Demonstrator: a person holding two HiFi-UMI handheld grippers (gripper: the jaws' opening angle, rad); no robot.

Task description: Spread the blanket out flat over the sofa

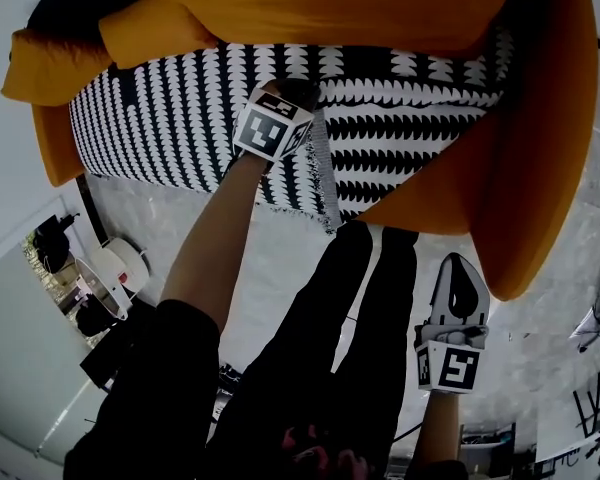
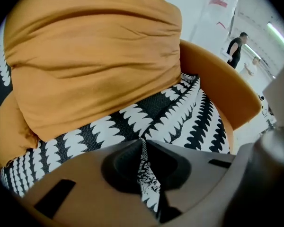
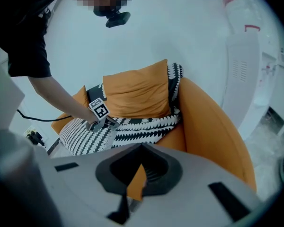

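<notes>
The left gripper (image 2: 143, 144) is clamped on the blanket (image 2: 180, 112), with a thin strip of the black-and-white scalloped fabric pinched upright between its closed jaws. From that pinch a narrow ridge of cloth runs back toward the person, to the blanket's front edge, which hangs over the seat front. On either side of the gripper the blanket lies across the seat of the orange sofa (image 1: 540, 148). The weave is finer-patterned on the gripper's left and shows broader scallops on its right, where the cloth climbs along the sofa's arm and up behind the backrest. Just beyond the gripper a large orange back cushion (image 2: 94, 56) rests on the blanket, and two smaller orange cushions (image 1: 100, 48) sit further off to its left. The right gripper (image 3: 141, 163) hangs well apart from the left, outside the sofa's arm and beside the person's leg. Its jaws are drawn together to a slit, gripping nothing, and only a sliver of orange shows through.
</notes>
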